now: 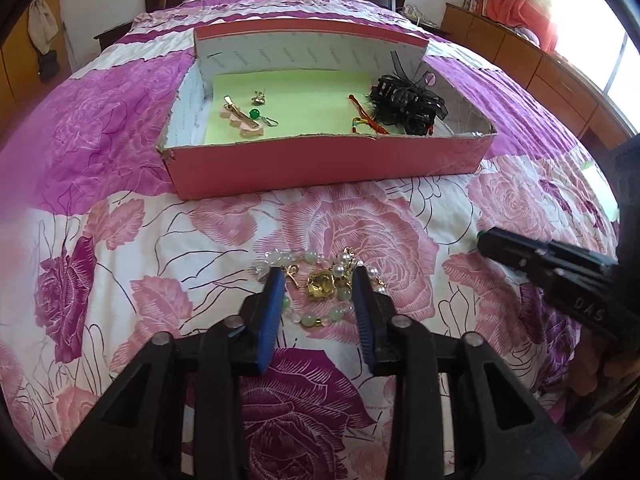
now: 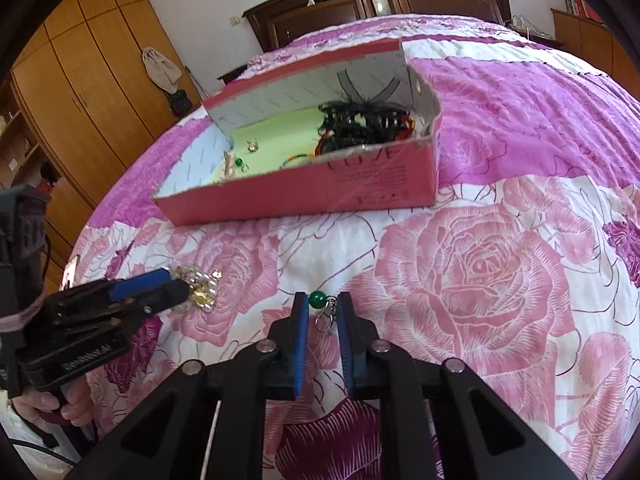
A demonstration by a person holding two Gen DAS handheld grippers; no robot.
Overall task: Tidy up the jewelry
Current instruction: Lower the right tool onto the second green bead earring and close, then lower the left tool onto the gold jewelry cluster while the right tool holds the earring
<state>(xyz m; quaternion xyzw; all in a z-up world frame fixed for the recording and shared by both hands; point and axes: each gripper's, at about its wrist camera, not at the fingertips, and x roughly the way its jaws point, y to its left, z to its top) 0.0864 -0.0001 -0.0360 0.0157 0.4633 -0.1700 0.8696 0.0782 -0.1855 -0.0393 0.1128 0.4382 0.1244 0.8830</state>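
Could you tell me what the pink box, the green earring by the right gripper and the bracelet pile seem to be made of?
The pink box looks like matte cardboard: its cut top edge is torn and raw. The green earring seems a glossy glass or plastic bead on a silvery wire hook. The bracelet pile shows pearly white and pale green translucent beads with shiny gold-toned metal; whether the beads are glass, stone or plastic cannot be told.
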